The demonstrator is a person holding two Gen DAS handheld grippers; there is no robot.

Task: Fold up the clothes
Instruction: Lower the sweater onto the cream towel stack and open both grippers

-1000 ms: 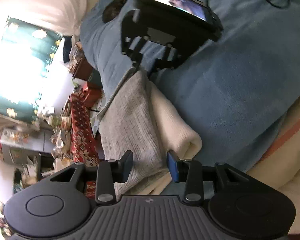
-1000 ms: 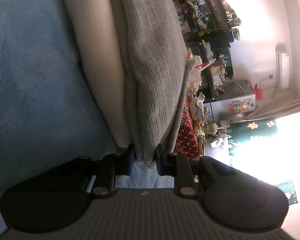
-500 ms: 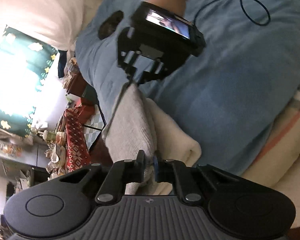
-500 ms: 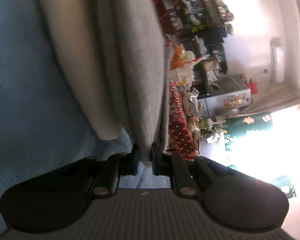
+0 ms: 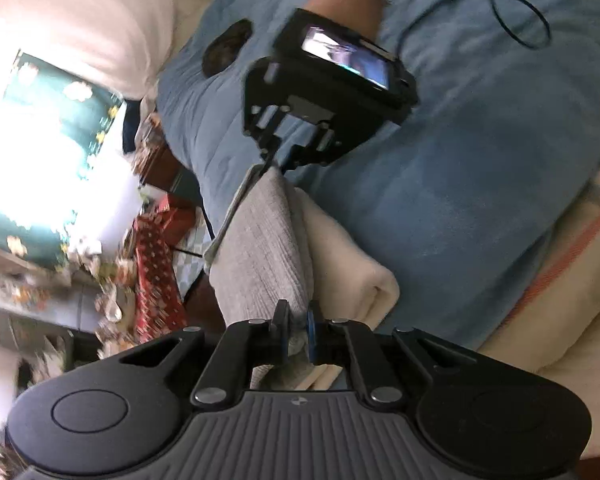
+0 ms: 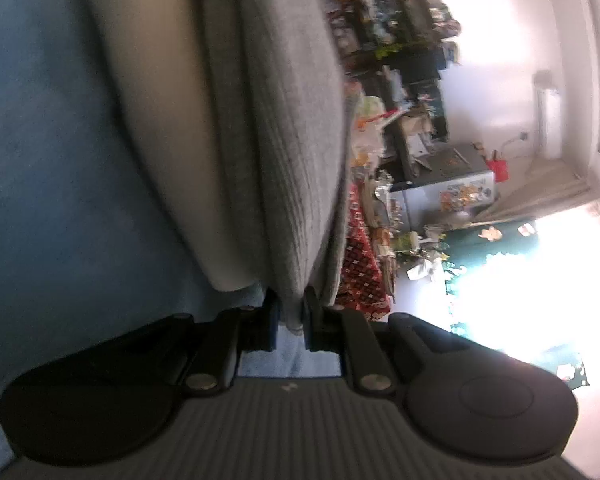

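- A bed [image 5: 580, 300] carries a blue blanket [image 5: 480, 168].
- A folded cream cloth [image 5: 348, 264] and a thin black cable [image 5: 520, 20] lie on the blanket.

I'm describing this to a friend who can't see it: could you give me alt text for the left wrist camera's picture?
The left gripper pinches one end of a grey knitted garment, while the right gripper, held in a person's hand, holds the far end. The garment hangs over a blue blanket, beside a cream cloth; a cluttered, sunlit room lies behind.
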